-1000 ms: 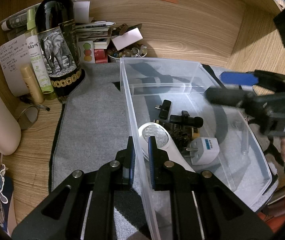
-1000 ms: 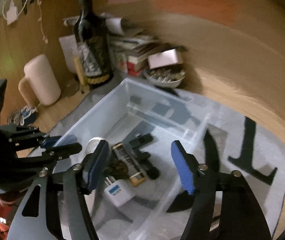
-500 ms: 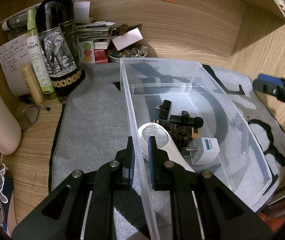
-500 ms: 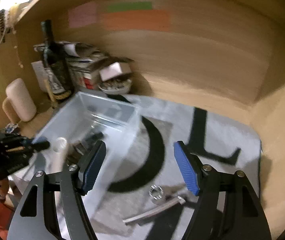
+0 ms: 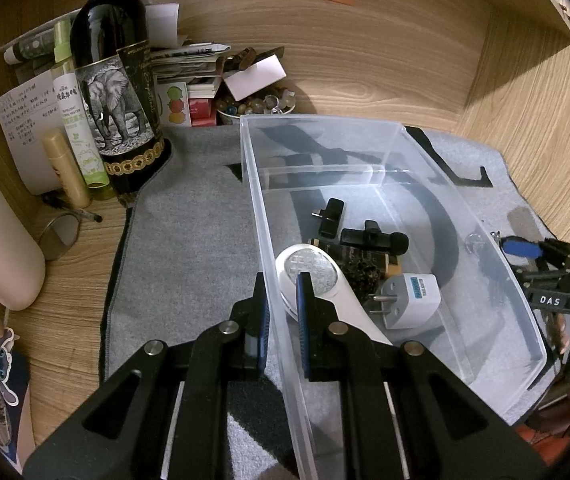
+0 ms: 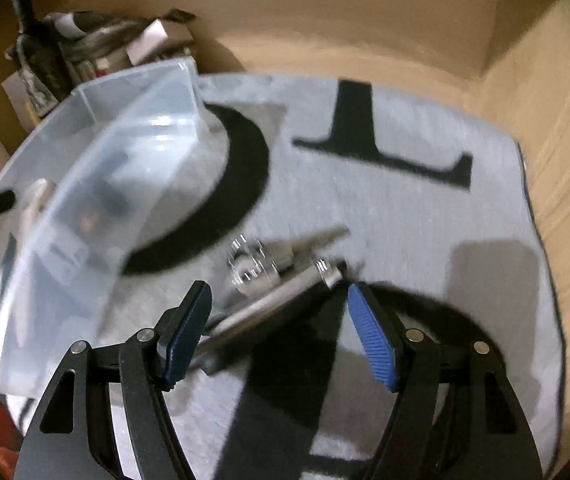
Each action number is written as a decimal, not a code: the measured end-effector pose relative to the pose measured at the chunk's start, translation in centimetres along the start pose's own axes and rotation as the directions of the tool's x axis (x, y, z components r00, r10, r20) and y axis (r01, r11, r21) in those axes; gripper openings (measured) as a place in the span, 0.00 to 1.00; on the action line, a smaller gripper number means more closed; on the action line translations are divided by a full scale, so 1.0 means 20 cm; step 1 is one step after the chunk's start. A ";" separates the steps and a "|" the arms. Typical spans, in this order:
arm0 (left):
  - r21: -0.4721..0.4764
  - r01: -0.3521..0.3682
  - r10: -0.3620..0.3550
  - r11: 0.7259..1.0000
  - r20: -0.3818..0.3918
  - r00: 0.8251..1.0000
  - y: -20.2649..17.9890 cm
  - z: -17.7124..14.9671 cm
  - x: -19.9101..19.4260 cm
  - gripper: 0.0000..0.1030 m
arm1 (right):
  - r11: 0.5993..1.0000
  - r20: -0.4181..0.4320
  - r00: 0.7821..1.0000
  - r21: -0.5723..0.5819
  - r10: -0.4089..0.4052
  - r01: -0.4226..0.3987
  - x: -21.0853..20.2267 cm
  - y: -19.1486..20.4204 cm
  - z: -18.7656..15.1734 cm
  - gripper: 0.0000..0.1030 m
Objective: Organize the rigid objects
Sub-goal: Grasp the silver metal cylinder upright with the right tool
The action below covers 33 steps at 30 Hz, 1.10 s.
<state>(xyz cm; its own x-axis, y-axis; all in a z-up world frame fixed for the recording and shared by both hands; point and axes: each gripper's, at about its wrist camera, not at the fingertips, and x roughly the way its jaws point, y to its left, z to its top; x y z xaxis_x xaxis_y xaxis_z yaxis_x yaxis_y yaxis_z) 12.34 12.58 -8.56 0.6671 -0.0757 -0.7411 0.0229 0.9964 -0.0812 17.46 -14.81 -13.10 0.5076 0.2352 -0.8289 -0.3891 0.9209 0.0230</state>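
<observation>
The left gripper [image 5: 282,312] pinches the near wall of the clear rectangular plastic bin [image 5: 369,170], one pad outside, one inside. Beyond its jaws, inside the bin, lie a white paddle-shaped device [image 5: 317,280], a white plug adapter [image 5: 411,300] and a small black clip microphone [image 5: 373,239]. The right gripper [image 6: 279,328] stands with jaws spread and empty above the grey felt mat [image 6: 425,220]; a blurred silver metal rod [image 6: 269,300] lies between and just ahead of its pads, untouched.
</observation>
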 end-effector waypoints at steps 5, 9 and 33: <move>0.000 -0.003 0.003 1.000 0.000 1.000 -0.01 -0.01 0.00 0.11 | 1.000 0.017 1.000 0.006 -0.004 0.004 -0.03 -0.03 -0.06 0.63; 0.000 -0.002 0.002 1.000 0.000 1.000 -0.01 -0.01 0.00 0.11 | 1.000 0.032 0.999 -0.003 -0.020 0.020 -0.06 -0.05 -0.10 0.50; 0.001 -0.002 0.002 1.000 0.000 1.000 -0.01 -0.01 0.00 0.11 | 0.998 0.351 0.934 -0.003 0.066 -0.069 -0.44 0.03 0.19 0.14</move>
<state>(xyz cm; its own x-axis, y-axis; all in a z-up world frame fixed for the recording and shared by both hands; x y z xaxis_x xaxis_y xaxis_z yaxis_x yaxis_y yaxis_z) 12.25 12.39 -8.64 0.6669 -0.0733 -0.7415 0.0221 0.9967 -0.0786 15.79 -15.18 -3.69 0.7185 0.3894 -0.5763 -0.4254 0.9016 0.0788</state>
